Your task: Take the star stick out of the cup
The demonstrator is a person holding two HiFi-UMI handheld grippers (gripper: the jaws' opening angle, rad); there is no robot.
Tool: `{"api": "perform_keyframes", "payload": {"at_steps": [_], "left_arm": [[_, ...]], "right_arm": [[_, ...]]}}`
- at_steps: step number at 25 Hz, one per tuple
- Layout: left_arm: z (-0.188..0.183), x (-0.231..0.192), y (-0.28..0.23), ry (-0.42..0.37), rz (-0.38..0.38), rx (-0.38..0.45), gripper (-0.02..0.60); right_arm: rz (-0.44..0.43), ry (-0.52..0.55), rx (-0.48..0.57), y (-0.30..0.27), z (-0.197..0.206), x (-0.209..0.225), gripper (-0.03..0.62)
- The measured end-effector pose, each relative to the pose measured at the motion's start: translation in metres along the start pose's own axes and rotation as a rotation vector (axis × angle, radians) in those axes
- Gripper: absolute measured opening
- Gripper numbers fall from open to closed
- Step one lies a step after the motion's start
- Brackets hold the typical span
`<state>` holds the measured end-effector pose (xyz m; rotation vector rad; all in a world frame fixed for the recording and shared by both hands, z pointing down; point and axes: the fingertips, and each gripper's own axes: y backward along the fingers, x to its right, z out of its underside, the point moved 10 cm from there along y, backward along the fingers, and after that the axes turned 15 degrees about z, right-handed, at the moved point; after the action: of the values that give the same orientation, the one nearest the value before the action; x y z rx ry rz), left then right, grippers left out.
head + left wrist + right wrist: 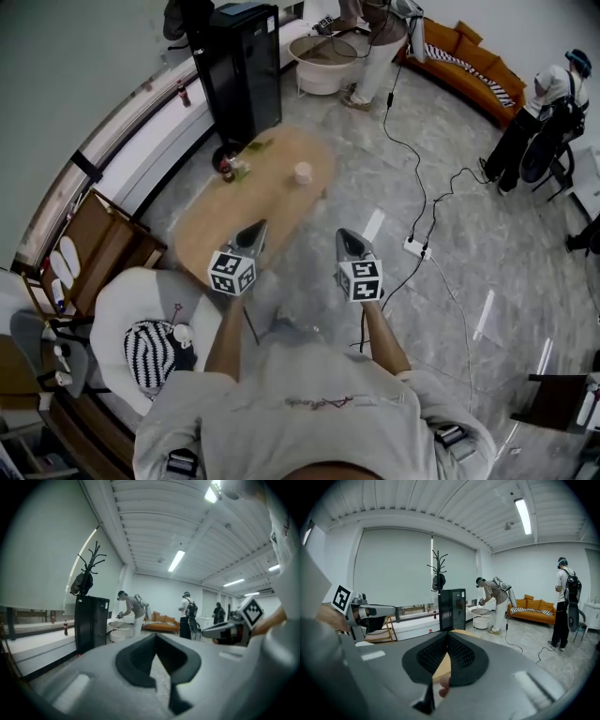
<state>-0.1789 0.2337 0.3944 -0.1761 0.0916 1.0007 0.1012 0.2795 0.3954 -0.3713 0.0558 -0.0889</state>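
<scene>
A small pale cup (303, 172) stands on the oval wooden table (272, 202), toward its far end; I cannot make out a star stick in it from here. My left gripper (251, 238) hovers over the table's near end, jaws together, holding nothing. The right gripper (349, 242) hangs level with it just off the table's right edge, also shut and empty. In the left gripper view the jaws (156, 637) meet at the tip. In the right gripper view the jaws (447, 634) meet too, with the table (440, 667) and a pinkish blur showing under them.
A bottle (227, 170) and some green stuff sit at the table's far left. A black cabinet (239, 66) stands beyond. A white chair with a striped cushion (155, 352) is at my left. Cables and a power strip (414, 247) cross the floor right. Several people work at the back.
</scene>
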Motion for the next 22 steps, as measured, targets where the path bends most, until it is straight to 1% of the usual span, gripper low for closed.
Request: {"api": "perform_keyframes", "payload": {"at_steps": [7,14,22], "left_arm": [[-0.018,-0.065,-0.020,-0.008,0.024,-0.004,0.000],[-0.031,-0.120,-0.040,-0.015,0.052,-0.012,0.000],[-0.037,-0.165,-0.060,-0.031,0.098,-0.026,0.000]], "right_arm": [[0.017,-0.007,0.005,-0.059,-0.027,-0.016,0.005],[0.041,-0.021,0.005,-0.106,-0.047,-0.025,0.005],[0.074,-0.035,0.000,-0.146,-0.054,-0.033,0.005]]}}
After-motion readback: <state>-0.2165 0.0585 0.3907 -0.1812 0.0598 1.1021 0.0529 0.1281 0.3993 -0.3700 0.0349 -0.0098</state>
